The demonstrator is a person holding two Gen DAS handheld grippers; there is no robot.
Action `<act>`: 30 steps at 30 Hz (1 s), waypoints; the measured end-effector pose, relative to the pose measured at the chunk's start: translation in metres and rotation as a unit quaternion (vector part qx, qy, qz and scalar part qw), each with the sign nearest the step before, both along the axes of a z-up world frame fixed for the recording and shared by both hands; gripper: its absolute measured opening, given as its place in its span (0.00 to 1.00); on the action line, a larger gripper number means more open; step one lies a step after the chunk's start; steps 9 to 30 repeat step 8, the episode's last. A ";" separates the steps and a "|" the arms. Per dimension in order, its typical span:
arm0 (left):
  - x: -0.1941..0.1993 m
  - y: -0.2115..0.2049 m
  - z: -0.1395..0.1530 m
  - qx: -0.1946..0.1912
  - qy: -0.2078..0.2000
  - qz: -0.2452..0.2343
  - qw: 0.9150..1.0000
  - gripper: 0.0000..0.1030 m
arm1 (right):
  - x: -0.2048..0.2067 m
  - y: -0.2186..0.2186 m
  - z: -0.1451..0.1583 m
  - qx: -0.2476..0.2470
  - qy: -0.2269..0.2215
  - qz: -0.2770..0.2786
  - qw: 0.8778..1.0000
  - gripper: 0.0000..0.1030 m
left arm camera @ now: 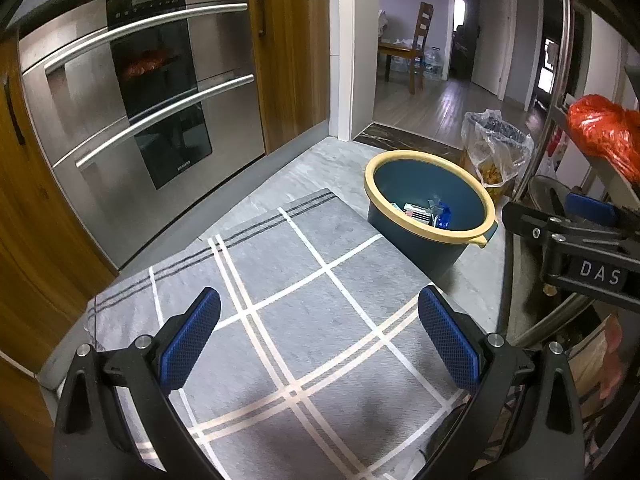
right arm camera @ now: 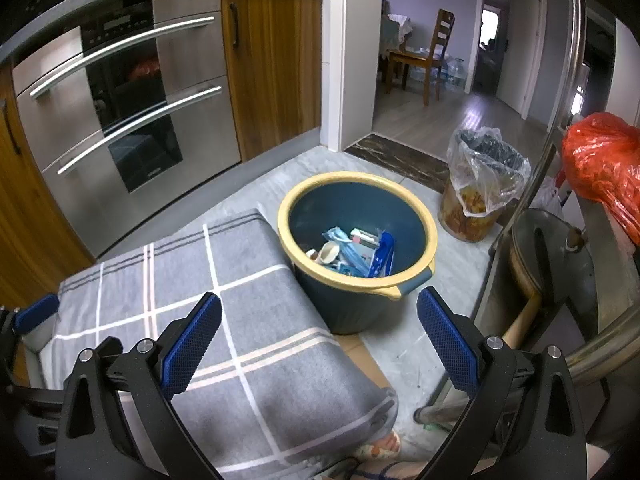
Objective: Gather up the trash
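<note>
Left gripper: your left gripper (left arm camera: 319,334) hangs over the grey plaid cloth (left arm camera: 296,320), its blue pads spread wide with nothing between them.
Right gripper: your right gripper (right arm camera: 319,334) is just as wide and empty, above the cloth's right edge and just short of the bin.
Bin: the dark teal round plastic bin with a yellow rim (right arm camera: 356,276) stands on the grey floor, touching the cloth's far right corner.
Trash: the collected trash (right arm camera: 354,254) lies at the bottom of the bin: blue wrappers, a small white cup and a white-and-red packet.
Second bin: a clear-bag-lined waste container (right arm camera: 480,188) stands beyond the teal bin, near the doorway.
Surroundings: a stainless steel oven (left arm camera: 140,92) on your left, an orange plastic bag (right arm camera: 604,164) on the metal rack at right.
</note>
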State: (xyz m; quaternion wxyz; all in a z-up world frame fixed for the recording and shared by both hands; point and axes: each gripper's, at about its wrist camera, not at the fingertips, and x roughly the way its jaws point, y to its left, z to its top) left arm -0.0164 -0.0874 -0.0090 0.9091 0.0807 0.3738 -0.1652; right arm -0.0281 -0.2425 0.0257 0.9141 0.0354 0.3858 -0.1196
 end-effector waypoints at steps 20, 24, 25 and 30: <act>0.003 0.003 0.000 -0.002 0.004 0.006 1.000 0.95 | -0.001 0.000 0.000 0.000 0.000 0.000 1.000 0.95; 0.003 0.003 0.000 -0.002 0.004 0.006 1.000 0.95 | -0.001 0.000 0.000 0.000 0.000 0.000 1.000 0.95; 0.003 0.003 0.000 -0.002 0.004 0.006 1.000 0.95 | -0.001 0.000 0.000 0.000 0.000 0.000 1.000 0.95; 0.003 0.003 0.000 -0.002 0.004 0.006 1.000 0.95 | -0.001 0.000 0.000 0.000 0.000 0.000 1.000 0.95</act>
